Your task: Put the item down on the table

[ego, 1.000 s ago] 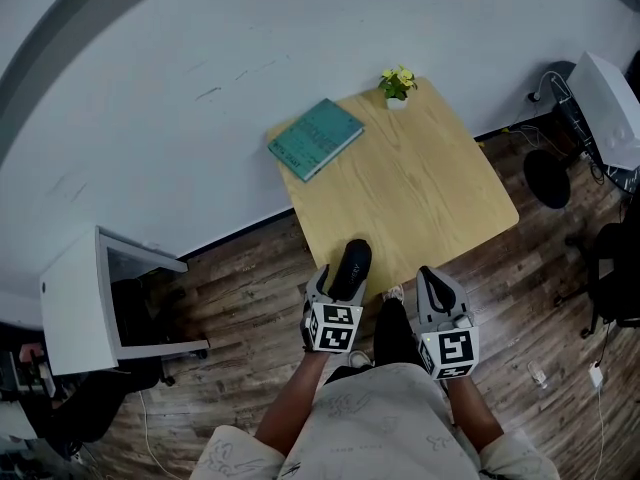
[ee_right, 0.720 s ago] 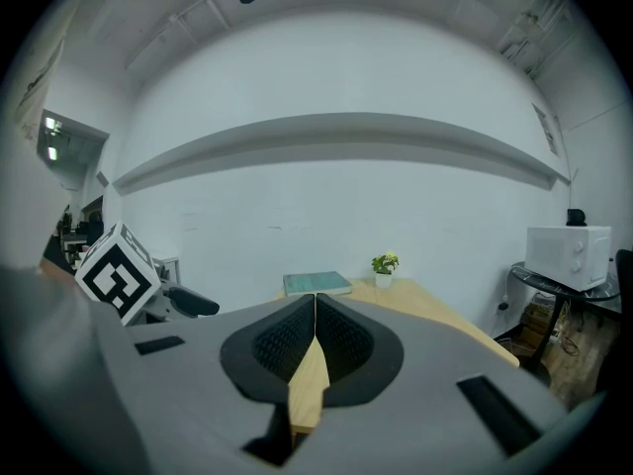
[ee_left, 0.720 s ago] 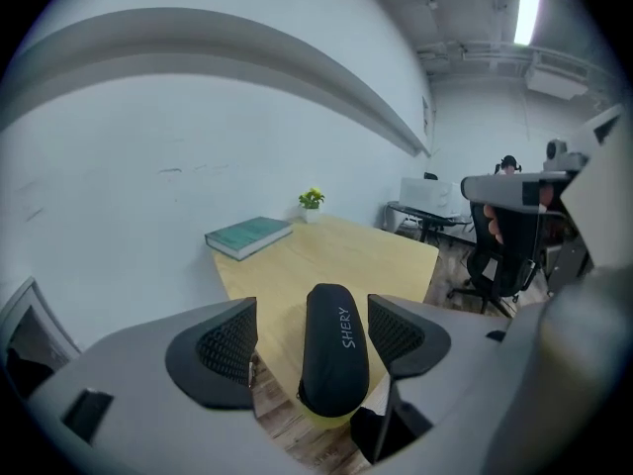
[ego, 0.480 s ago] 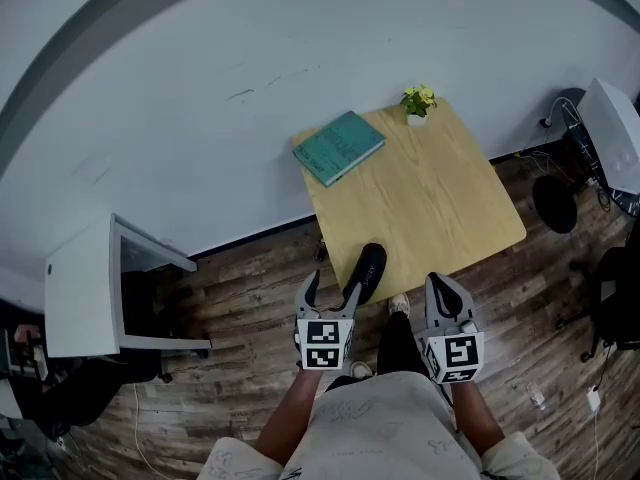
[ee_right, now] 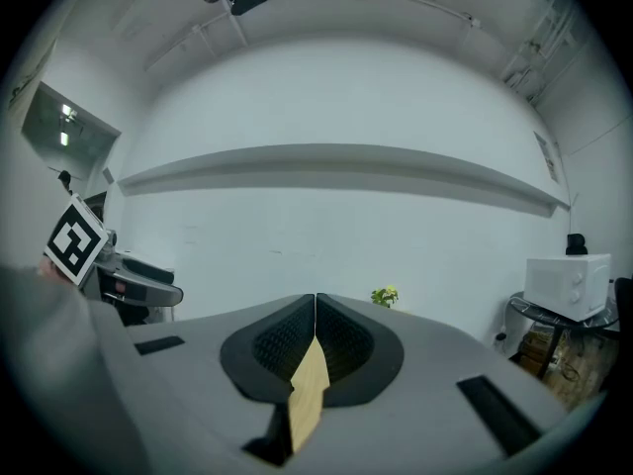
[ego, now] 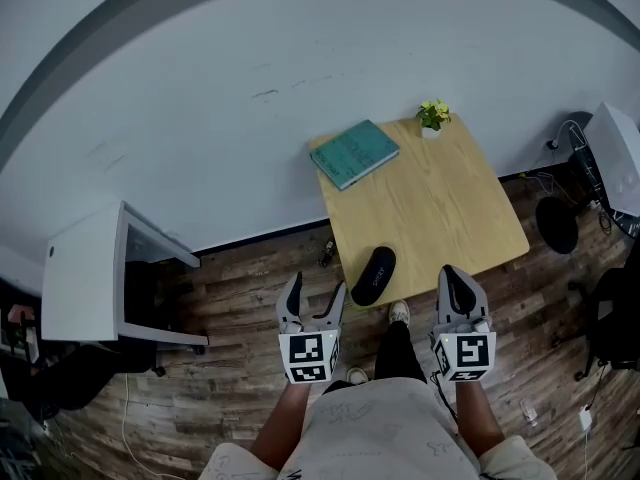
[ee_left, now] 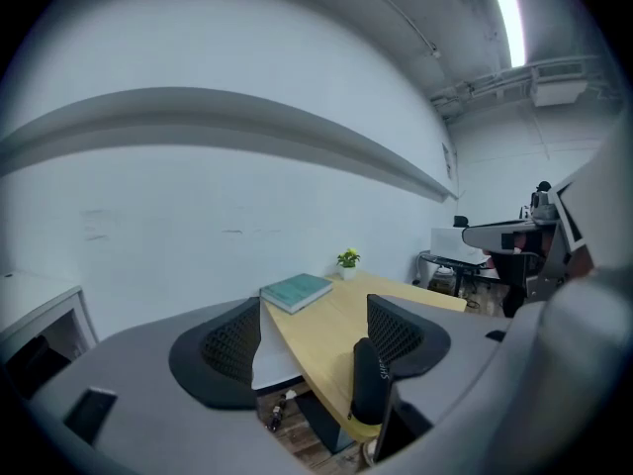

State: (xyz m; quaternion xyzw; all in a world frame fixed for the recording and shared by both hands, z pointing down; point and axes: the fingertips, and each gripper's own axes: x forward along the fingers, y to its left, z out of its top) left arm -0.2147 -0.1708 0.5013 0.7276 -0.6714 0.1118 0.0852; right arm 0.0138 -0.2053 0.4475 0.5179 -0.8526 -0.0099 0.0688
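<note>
A black oblong case lies flat on the wooden table, close to its near edge. My left gripper is open and empty, just off the table's near-left corner over the floor. In the left gripper view the case sits past the right jaw, outside the left gripper, on the table. My right gripper hovers at the table's near edge, shut with nothing in it; the right gripper shows its jaws pressed together over a sliver of table.
A teal book and a small potted plant sit at the table's far side. A white cabinet stands to the left on the wood floor. A white appliance and a black stool are at the right.
The left gripper has let go of the black case, opened, and drawn back and left off the table. The case now rests on the table. The right gripper stayed shut.
</note>
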